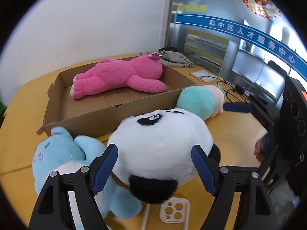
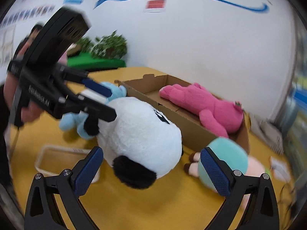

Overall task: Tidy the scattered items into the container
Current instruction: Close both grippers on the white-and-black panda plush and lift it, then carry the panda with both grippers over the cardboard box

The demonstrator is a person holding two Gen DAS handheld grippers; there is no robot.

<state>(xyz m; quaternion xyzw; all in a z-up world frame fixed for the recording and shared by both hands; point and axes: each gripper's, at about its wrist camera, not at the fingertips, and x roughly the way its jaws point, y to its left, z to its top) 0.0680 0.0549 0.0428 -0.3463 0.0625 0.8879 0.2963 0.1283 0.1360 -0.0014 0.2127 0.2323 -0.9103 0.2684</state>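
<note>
A shallow cardboard box (image 1: 96,113) (image 2: 191,126) lies on the yellow table with a pink plush (image 1: 119,76) (image 2: 209,105) inside. A white and black panda plush (image 1: 161,143) (image 2: 140,134) lies in front of the box. My left gripper (image 1: 155,164) is open, its fingers on either side of the panda's body; it also shows in the right wrist view (image 2: 101,103). A light blue plush (image 1: 61,157) (image 2: 76,120) lies left of the panda. A teal and pink plush (image 1: 199,99) (image 2: 230,159) lies to the right. My right gripper (image 2: 151,170) is open and empty, just before the panda.
A clear phone case (image 1: 174,210) (image 2: 61,159) lies on the table near the panda. Grey cloth bags (image 1: 176,59) and cables (image 1: 226,88) sit at the table's far side. Potted plants (image 2: 109,46) stand beyond the table.
</note>
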